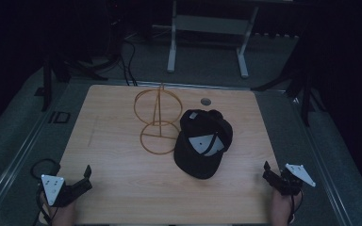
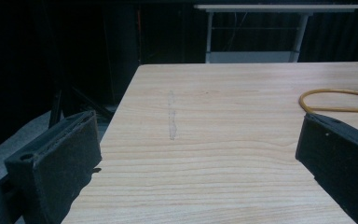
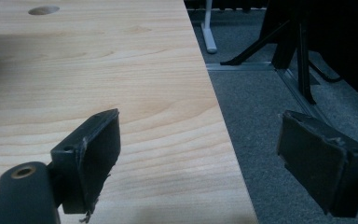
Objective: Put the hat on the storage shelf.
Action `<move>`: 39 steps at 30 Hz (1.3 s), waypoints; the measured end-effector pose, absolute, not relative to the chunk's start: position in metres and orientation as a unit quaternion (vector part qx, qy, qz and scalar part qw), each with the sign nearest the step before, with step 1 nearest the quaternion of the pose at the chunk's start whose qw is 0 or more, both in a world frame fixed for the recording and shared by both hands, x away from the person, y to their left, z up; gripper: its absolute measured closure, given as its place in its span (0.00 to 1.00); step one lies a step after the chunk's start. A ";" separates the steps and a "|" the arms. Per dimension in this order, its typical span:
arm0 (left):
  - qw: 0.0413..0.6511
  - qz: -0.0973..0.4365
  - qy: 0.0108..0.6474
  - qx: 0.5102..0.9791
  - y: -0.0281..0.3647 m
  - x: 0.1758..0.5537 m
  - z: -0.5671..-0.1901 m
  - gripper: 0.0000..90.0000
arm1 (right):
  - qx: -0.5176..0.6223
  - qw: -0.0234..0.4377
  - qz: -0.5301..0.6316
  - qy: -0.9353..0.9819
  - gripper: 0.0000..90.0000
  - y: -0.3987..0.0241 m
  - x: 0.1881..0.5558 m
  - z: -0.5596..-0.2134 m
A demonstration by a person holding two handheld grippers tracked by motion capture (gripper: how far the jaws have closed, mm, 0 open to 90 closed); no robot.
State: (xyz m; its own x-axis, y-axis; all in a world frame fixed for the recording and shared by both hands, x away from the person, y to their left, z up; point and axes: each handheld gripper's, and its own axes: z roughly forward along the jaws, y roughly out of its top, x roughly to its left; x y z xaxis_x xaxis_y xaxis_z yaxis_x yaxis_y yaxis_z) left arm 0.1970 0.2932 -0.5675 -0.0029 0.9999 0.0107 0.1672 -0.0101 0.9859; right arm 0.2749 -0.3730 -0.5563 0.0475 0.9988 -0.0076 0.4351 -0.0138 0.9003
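— Where's everything?
— Black cap [image 1: 202, 143] lies mid-tabletop [image 1: 122, 188], touching the wire stand [image 1: 158, 120]. Left hand-held gripper [image 1: 86, 175] and right hand-held gripper [image 1: 269, 170] wait at near corners, jaws spread, empty.
— Next?
— Probably reaching for the cap.

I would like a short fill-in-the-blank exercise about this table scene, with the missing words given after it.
1. The black cap lies on the ____ table.
2. The wire stand is ____ in colour.
3. Both the left gripper and the right gripper have their jaws ____.
4. The cap lies to the ____ of the stand in the high view.

Missing words: wooden; yellow; open; right
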 end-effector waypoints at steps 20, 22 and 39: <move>0.453 0.450 0.543 0.545 0.294 0.198 -0.567 0.01 | 0.568 0.338 0.405 0.632 0.15 -0.343 0.282 -0.503; 0.448 0.452 0.547 0.545 0.294 0.198 -0.567 0.01 | 0.558 0.329 0.417 0.637 0.15 -0.337 0.285 -0.493; 0.453 0.427 0.557 0.550 0.286 0.194 -0.556 0.02 | 0.474 0.303 0.460 0.687 0.13 -0.280 0.309 -0.429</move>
